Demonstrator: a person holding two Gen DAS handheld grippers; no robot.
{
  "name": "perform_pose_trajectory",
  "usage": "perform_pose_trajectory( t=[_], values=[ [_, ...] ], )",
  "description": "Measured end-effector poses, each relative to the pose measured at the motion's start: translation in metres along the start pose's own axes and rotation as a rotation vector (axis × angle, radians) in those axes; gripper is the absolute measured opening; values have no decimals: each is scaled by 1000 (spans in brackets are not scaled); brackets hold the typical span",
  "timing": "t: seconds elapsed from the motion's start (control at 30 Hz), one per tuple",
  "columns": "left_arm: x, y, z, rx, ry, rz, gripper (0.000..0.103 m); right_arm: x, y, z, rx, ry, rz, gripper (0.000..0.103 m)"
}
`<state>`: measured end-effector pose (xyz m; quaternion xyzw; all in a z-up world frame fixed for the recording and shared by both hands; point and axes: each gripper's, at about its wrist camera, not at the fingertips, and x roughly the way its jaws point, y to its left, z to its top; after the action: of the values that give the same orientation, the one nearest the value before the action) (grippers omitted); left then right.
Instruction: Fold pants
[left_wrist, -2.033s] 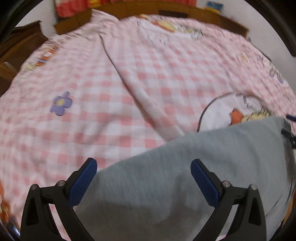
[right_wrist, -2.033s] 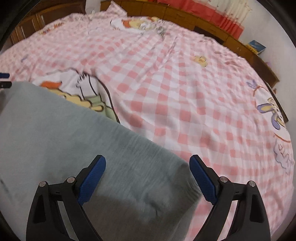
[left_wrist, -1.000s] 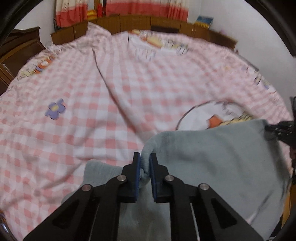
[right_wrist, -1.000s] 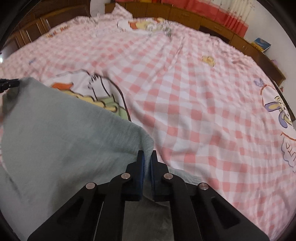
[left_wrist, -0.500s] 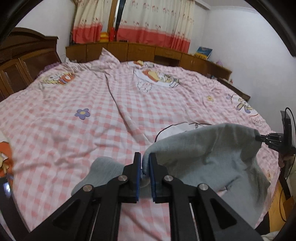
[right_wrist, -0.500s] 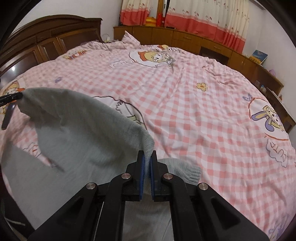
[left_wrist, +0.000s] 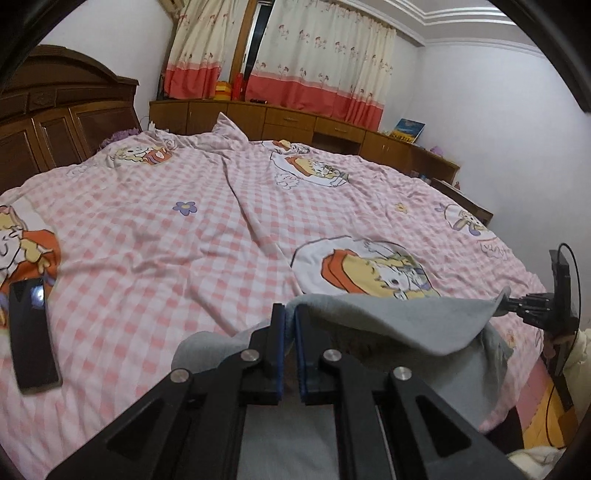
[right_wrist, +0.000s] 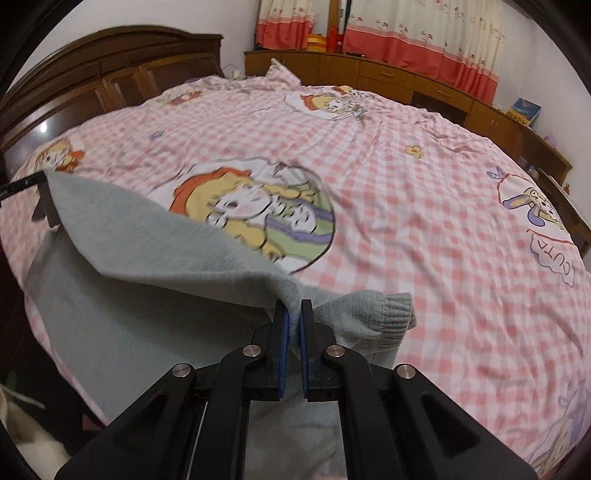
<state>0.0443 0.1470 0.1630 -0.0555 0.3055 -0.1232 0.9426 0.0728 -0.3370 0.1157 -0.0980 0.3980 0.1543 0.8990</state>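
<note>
The grey pants (left_wrist: 399, 321) lie at the near edge of the bed, with their top layer lifted. My left gripper (left_wrist: 289, 314) is shut on one edge of the grey fabric and holds it above the bed. My right gripper (right_wrist: 293, 314) is shut on the other end of the same edge of the pants (right_wrist: 147, 243). The fabric hangs stretched between the two grippers. A ribbed cuff (right_wrist: 391, 314) rests on the bed just right of the right gripper. The right gripper also shows in the left wrist view (left_wrist: 517, 304).
The bed carries a pink checked cover (left_wrist: 147, 221) with cartoon prints (right_wrist: 258, 210). A black phone (left_wrist: 31, 336) lies on the cover at the left. A wooden headboard (right_wrist: 110, 77) and low cabinets (left_wrist: 314, 125) stand beyond the bed.
Both grippers closed on the pants' edge and have lifted it up from the bed. The views now tilt up, showing the room and curtains.
</note>
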Motion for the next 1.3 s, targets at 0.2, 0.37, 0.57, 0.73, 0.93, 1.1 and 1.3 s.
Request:
perform_pose_trajectory(
  t=[0.2,0.37,0.57,0.73,0.93,1.1,1.3],
  values=[
    [-20,-9,-31,-66,-16,11,5,-7,9,-22,5,-5,12,6],
    [-39,-8,-44,-118,-38,35,5,-20,6,-36,34,-28,18,6],
    [-59,-10,-66,-122,-16,71,5,-31,3,-64,87,-36,72,6],
    [-62,-14,-92,-142,17,65,5,-21,6,-91,126,17,102,6],
    [-60,-15,-122,-154,83,70,5,-20,5,-117,185,31,109,6],
    [-45,-12,-147,-141,153,105,5,-8,8,-128,175,93,59,8],
    [-30,-2,-171,-173,231,145,8,-4,12,-134,168,154,2,23]
  ],
)
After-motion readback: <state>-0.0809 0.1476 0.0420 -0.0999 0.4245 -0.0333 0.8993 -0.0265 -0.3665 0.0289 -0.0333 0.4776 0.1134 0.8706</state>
